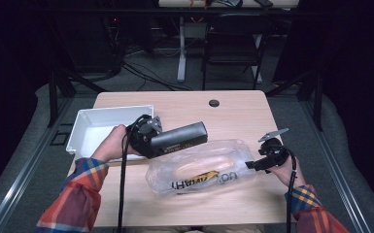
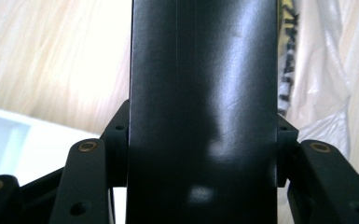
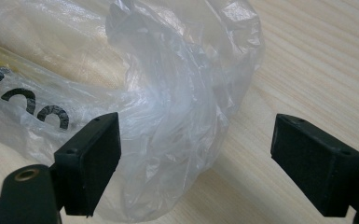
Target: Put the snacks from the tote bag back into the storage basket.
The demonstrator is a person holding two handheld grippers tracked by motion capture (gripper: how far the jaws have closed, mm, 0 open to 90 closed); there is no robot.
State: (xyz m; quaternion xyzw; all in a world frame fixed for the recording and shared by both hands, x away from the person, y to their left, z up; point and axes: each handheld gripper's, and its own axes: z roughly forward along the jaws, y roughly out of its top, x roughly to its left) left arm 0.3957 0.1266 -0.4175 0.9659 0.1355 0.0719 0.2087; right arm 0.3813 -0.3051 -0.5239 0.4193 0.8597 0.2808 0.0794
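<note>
A long black box (image 1: 182, 136) hangs above the table, and my left gripper (image 1: 161, 141) is shut on its left end. In the left gripper view the black box (image 2: 203, 93) runs up between the two jaws, which press on its sides. Below it lies a clear plastic bag (image 1: 199, 169) with black and yellow print and a pale bread-like loaf inside. My right gripper (image 1: 249, 165) stands open at the bag's right end. In the right gripper view the crumpled end of the bag (image 3: 177, 102) lies between the wide-apart jaws of the right gripper (image 3: 196, 158).
A white tray (image 1: 85, 121) stands at the table's left, behind my left hand; its rim (image 2: 14, 122) shows under the left gripper. A round black cable hole (image 1: 214, 103) sits near the far edge. A folding chair (image 1: 233, 43) stands beyond the table.
</note>
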